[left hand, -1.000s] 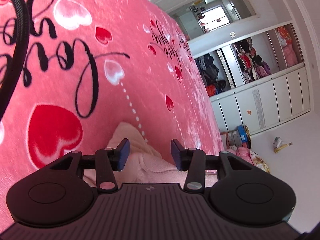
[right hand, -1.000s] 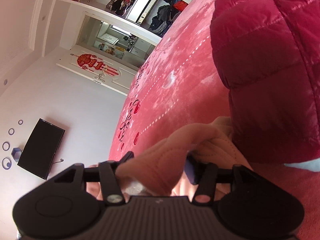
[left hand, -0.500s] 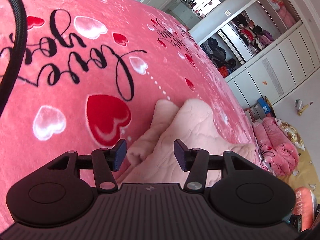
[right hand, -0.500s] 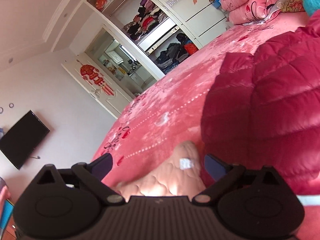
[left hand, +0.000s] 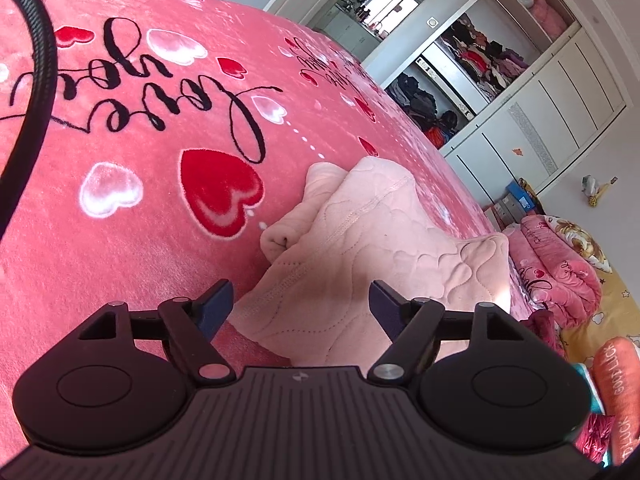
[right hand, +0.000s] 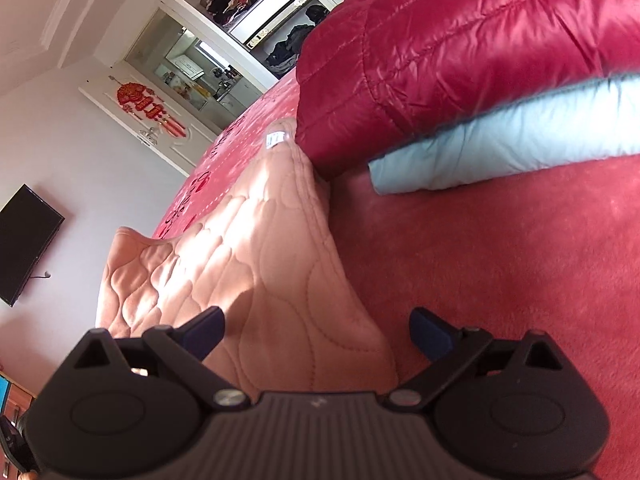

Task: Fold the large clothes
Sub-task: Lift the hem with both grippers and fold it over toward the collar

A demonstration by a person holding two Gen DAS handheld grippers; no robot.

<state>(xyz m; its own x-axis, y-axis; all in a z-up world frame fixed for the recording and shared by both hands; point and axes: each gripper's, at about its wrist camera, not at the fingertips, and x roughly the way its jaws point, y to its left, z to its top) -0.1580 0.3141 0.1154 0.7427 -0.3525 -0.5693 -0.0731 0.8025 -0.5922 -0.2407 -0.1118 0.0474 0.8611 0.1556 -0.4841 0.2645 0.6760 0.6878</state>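
Left wrist: both tools, left tool (left hand: 301,300) and right tool (right hand: 316,326), had just spread wide, releasing pink quilted garment (left hand: 360,248) folded on bed (left hand: 120,264) ahead.

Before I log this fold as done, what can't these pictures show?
- Near edge of the pale pink quilted garment: both wrist views, hidden by each gripper body.
- Glossy red puffer jacket: right view, cut by frame.
- Small white label: right view, print too small.

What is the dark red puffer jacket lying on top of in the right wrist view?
The puffer jacket lies on a light blue garment and the pink blanket. Its lower edge meets the pink quilted garment; whether it overlaps it, and what else lies beneath, is covered.
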